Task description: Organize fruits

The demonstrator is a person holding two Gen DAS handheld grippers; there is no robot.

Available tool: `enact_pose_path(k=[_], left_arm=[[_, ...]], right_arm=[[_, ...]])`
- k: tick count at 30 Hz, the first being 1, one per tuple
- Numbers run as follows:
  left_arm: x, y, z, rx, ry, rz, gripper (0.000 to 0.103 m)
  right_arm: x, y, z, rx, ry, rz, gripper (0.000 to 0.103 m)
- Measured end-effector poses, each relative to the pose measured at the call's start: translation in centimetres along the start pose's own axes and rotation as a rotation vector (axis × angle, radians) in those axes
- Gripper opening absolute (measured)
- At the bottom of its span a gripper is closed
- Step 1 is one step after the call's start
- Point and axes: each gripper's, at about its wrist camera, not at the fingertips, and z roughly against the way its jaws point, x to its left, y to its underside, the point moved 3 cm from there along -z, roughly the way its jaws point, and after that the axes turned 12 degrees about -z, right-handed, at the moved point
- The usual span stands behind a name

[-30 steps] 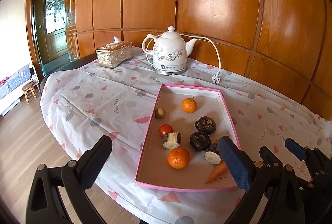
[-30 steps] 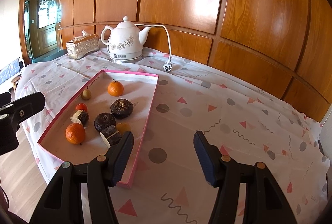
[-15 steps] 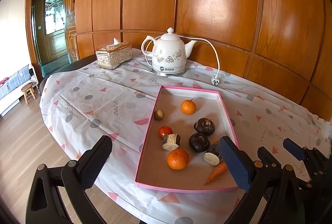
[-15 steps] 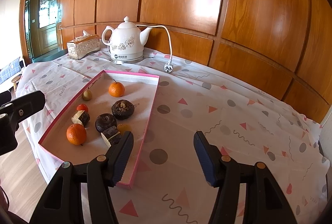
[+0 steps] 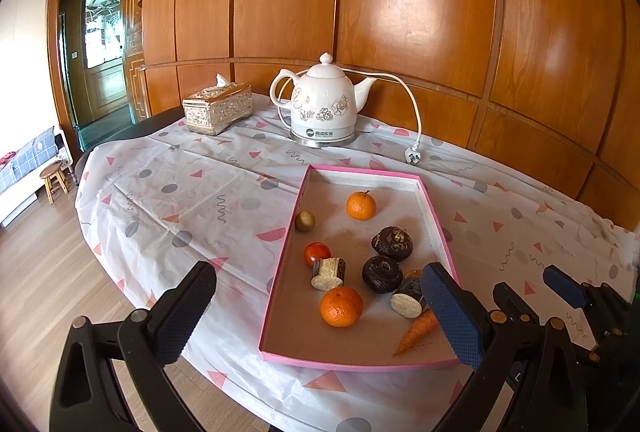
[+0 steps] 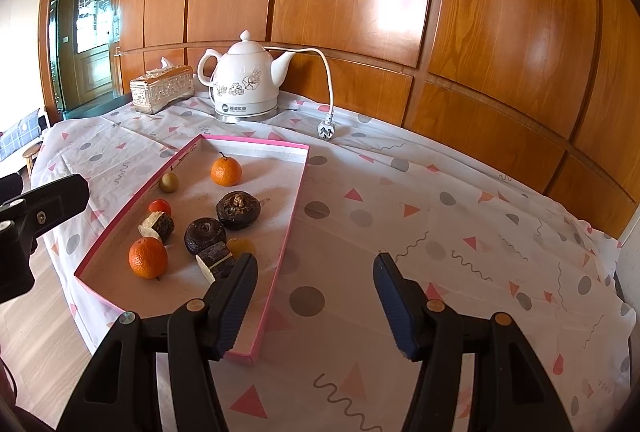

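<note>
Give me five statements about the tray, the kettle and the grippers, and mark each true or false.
1. Two oranges lie in the pink tray. True: one orange at the far end, another nearer.
2. The kettle stands inside the tray. False: it stands on the tablecloth beyond the tray.
3. The kettle's plug lies loose on the tablecloth. True.
4. The right gripper is shut on the carrot. False: its jaws stand open and empty, and the carrot lies in the tray.
5. The left gripper holds the tomato. False: its jaws are open and empty, and the tomato lies in the tray.
</note>
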Motion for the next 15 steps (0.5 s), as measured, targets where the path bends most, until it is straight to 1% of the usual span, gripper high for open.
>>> enact_pose_path(k=[12, 15], left_arm=[[-0.27, 0.07, -0.15, 0.003, 0.004, -0.003, 0.103], [-0.33, 0.21, -0.28, -0.005, 0.021, 0.001, 0.103]], right_arm=[[0.06, 0.05, -0.11, 0.002, -0.001, 0.002, 0.061], [0.07, 0.13, -0.17, 0.004, -0.002, 0.002, 0.061]])
